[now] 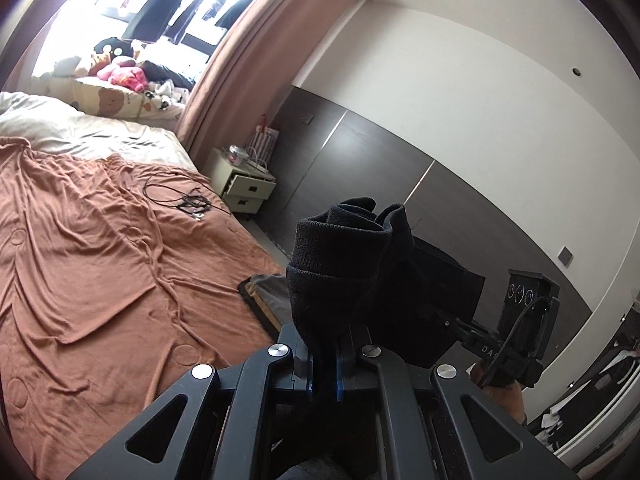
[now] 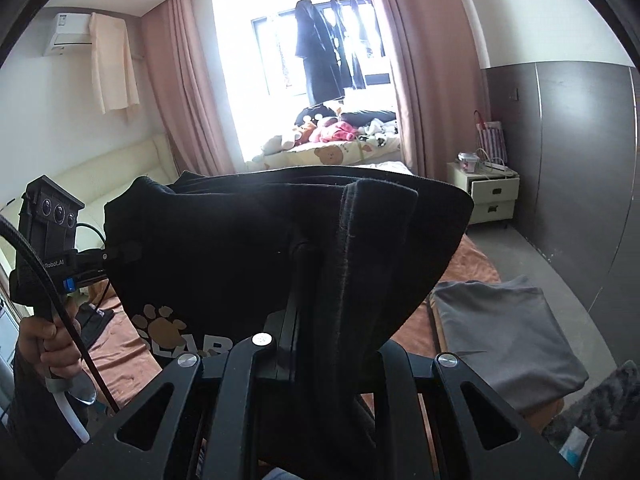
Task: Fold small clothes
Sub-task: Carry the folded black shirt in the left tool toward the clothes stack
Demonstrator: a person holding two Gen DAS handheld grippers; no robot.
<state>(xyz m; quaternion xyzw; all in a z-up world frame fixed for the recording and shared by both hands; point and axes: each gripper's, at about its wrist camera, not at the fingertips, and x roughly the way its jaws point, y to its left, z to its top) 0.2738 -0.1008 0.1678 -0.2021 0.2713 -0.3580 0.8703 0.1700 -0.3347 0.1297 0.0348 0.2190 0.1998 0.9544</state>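
Rust-brown bed cover (image 1: 92,248) fills the near left; above it a black garment (image 2: 256,248) hangs stretched between left gripper (image 1: 324,354) and right gripper (image 2: 289,336), both clamped on it. Only the right view shows its paw print (image 2: 160,326)

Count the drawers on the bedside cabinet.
2. The top drawer is pulled open, right under the cabinet top; the bottom drawer sits shut just below it. The cabinet's far side is hidden.
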